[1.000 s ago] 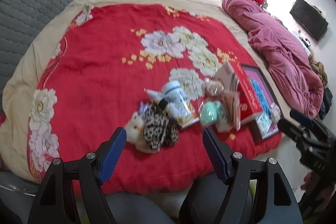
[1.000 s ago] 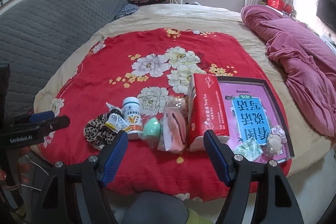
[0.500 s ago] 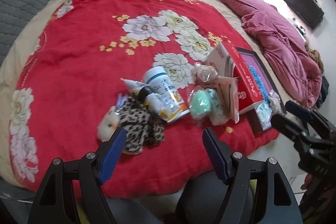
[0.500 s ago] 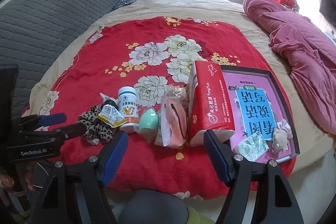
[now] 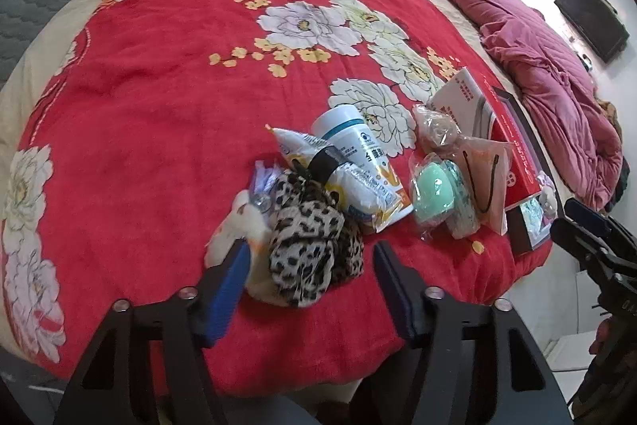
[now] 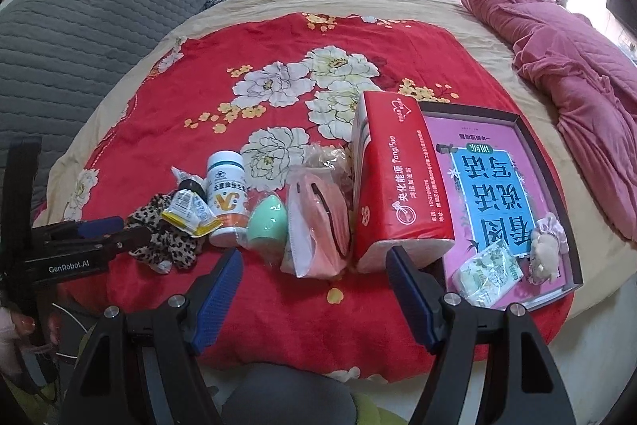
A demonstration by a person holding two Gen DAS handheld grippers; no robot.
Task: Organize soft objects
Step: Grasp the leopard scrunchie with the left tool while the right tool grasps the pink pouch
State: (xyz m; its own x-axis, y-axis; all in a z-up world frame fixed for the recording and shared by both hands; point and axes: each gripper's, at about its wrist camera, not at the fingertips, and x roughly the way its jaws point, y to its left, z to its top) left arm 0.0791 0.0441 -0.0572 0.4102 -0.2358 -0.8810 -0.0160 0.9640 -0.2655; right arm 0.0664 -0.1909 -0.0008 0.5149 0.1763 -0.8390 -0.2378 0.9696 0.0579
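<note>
Scrunchie (image 6: 167, 237), bottle (image 6: 227, 198), sponge (image 6: 266, 226), pouch (image 6: 318, 222), tissue pack (image 6: 398, 182) line up leftward of tray (image 6: 553, 170)

Red blanket (image 5: 167, 114) wide and bare behind row of things, lots of room there. Things packed close: leopard cloth (image 5: 310, 245), white bottle (image 6: 227, 198), green sponge (image 6: 266, 226), pink pouch (image 6: 318, 226), tall red tissue pack (image 6: 398, 186). Tray (image 6: 557, 186) blocks right side.
</note>
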